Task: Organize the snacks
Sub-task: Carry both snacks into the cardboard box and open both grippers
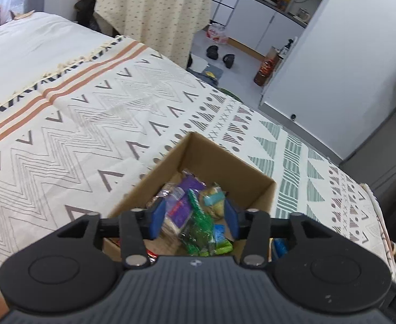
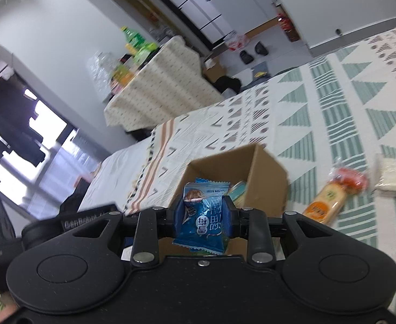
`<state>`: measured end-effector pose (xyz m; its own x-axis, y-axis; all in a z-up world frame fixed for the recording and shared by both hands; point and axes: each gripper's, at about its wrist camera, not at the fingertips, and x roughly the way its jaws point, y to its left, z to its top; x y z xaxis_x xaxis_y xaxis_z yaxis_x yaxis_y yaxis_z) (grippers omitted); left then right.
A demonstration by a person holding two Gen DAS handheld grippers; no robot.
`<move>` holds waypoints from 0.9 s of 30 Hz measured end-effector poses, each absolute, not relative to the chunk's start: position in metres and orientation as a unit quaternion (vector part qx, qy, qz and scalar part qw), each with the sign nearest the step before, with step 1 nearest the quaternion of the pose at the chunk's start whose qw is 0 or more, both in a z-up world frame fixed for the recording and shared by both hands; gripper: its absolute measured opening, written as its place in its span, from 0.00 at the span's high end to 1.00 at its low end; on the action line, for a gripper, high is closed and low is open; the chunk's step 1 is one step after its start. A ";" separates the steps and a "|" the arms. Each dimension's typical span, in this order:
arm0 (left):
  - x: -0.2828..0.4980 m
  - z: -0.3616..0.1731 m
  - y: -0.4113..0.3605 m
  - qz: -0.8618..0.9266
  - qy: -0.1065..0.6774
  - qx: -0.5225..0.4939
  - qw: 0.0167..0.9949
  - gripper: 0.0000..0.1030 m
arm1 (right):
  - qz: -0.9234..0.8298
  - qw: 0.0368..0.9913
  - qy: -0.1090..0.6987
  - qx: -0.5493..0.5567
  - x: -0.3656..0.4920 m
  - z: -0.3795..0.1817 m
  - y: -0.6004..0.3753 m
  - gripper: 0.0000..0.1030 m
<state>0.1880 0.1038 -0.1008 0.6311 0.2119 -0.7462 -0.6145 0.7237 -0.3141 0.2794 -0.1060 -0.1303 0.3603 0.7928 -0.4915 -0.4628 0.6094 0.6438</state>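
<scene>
Nearest in the right wrist view, the right gripper (image 2: pixel 203 217) has its blue pads pressed into both sides of a blue snack packet (image 2: pixel 204 216), a glossy crinkled foil pouch with serrated ends and white lettering, held just in front of the near wall of the cardboard box (image 2: pixel 268 178). The box is plain brown corrugated board, square and open-topped, and sits on a bed cover (image 2: pixel 333 113) of woven cloth printed with green striped triangles and grey chevrons. At about 3 o'clock from the box an orange packet (image 2: pixel 325 202), long and flat in clear wrap, lies on the cover, and just beyond it a pale square packet (image 2: pixel 395 175) lies beside it, apart from the box.

In the left wrist view the left gripper (image 1: pixel 195 220) hangs over the same cardboard box (image 1: pixel 262 197), its two blue pads spread wide with nothing between them. Inside the box sits a loose heap of wrapped snacks (image 1: pixel 195 216): purple, green, yellow and blue film pouches, shiny and creased, overlapping one another. The patterned bed cover (image 1: pixel 89 124) stretches away at 11 o'clock to a fringed edge with terracotta stripes. Farther off at 12 o'clock stands a table under a cream dotted cloth (image 1: pixel 154 13), and at 1 o'clock a pair of dark slippers (image 1: pixel 220 55) lies on the pale floor
</scene>
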 end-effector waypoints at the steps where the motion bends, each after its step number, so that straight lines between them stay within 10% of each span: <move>1: 0.187 -0.100 0.105 0.244 0.355 -0.282 0.857 0.47 | 0.396 0.798 0.408 0.200 0.278 -0.131 -0.104 0.72; 6: 0.185 -0.101 0.107 0.248 0.355 -0.278 0.857 0.27 | 0.401 0.790 0.420 0.198 0.276 -0.134 -0.098 0.49; 27: 0.198 -0.091 0.067 0.229 0.373 -0.252 0.863 0.06 | 0.340 0.823 0.409 0.199 0.289 -0.117 -0.155 0.18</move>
<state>0.1980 0.0674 -0.0909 0.6163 0.2078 -0.7596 -0.5836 0.7682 -0.2633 0.2894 -0.1553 -0.1168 0.4346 0.7231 -0.5369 -0.3972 0.6889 0.6064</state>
